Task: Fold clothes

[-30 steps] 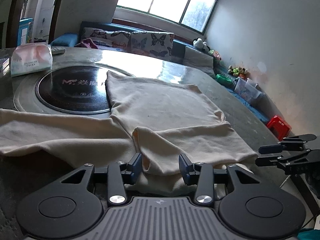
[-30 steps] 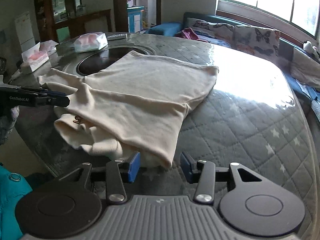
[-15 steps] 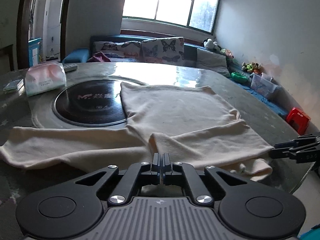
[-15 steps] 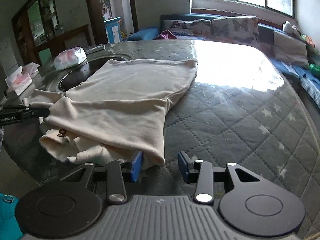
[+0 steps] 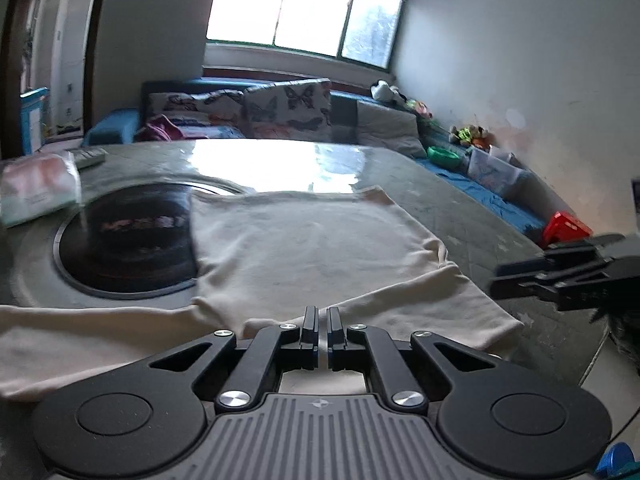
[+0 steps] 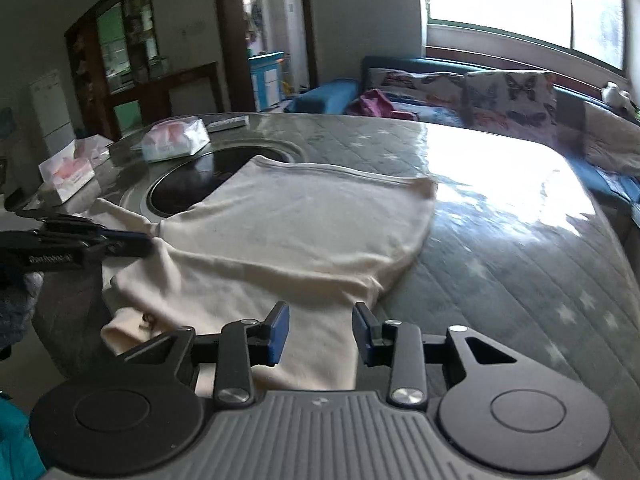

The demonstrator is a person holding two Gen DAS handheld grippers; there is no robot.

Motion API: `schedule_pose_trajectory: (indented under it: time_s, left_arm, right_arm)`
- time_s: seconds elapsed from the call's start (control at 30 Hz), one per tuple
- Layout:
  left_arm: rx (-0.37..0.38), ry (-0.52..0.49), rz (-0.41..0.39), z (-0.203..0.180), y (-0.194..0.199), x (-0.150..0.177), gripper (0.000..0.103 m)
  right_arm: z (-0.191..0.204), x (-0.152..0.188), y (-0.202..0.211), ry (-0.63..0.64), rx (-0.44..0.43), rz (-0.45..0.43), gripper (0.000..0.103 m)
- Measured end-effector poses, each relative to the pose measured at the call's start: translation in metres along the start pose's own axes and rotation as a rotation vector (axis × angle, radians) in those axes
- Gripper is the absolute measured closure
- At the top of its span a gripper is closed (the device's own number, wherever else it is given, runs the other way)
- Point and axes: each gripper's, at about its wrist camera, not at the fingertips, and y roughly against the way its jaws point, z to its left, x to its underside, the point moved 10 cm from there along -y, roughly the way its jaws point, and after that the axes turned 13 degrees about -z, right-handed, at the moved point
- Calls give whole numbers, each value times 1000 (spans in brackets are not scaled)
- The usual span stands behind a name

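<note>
Tissue packs [image 6: 176, 144], sofa [image 5: 280, 112], red stool [image 5: 566, 226]

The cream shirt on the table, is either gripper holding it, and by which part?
Left gripper is shut on the cream shirt at its near folded edge. Right gripper has been closing, cloth between its fingers, not yet pinched.

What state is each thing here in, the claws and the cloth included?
Left claw, shut, pinching the near edge of the cream shirt.
Right claw, open; its jaws have just been closing, shirt edge between them, unpressed.
Cream shirt, lying on the table, partly folded, one sleeve stretched out.
Tissue pack, lying flat on the table.
</note>
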Motion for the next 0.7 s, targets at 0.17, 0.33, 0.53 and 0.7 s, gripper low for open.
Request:
schedule_pose_trajectory:
  time_s: [0.17,0.33,0.53,0.7]
  left_arm:
    - [8,9,37,1,-16,11,99]
    - [-6,9,50,7,-18,16,98]
    - [-20,60,42,25,-12,17,98]
    - [-36,83,17,36,-10,10,97]
  right_arm:
    - [5,-3,-38,25,-28,8,72]
    - [4,3,-63,72,-6,24,80]
    - [-14,2,-58,18,54,34,90]
    - [-22,-9,-56,15,89,12,89]
